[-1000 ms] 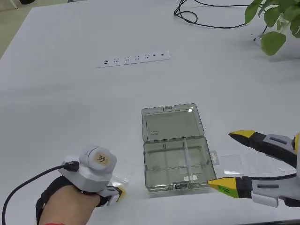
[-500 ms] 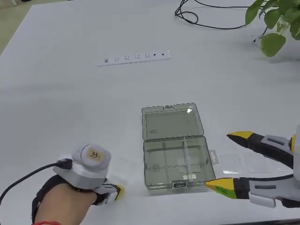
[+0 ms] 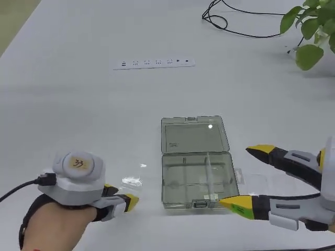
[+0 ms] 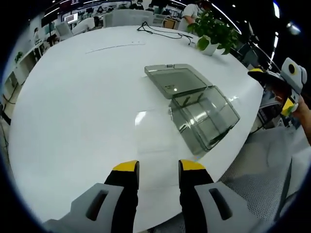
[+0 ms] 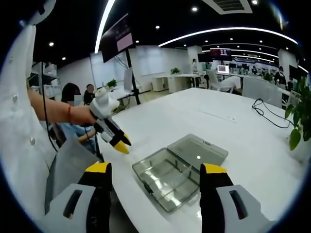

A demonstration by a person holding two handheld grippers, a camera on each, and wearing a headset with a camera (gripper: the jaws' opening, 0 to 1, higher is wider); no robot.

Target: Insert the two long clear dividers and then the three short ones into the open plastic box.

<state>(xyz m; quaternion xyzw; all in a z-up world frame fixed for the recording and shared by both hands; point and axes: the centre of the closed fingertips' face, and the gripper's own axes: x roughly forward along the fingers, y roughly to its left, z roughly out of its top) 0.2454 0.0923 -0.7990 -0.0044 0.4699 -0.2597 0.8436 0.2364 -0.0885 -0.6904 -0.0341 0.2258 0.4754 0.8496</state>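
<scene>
1. While the open plastic box (image 3: 178, 201) sits near the front edge of the white surface (image 3: 78, 115), its lid (image 3: 194, 134) lies flat behind it, folded back at the hinge.
2. One clear divider (image 3: 208, 172) stands upright inside the box, running front to back, right of the middle.
3. The left gripper (image 4: 159, 167) is held low over the surface, left of the box and apart from it. Its jaws are parted by a narrow gap with nothing between them.
4. A small clear piece (image 3: 132, 181) lies flat on the surface just ahead of the left gripper's yellow tips.
5. The right gripper (image 5: 156, 168) is spread wide and empty. It is just right of the box, with one yellow tip near the box's front right corner.
6. Faint clear sheets (image 3: 256, 180) lie flat on the surface beside the box's right wall, under the right gripper's spread.
7. Farther back lie a white power strip (image 3: 154, 63) and a black cable (image 3: 230, 23), with a green plant (image 3: 309, 26) at the far right.
</scene>
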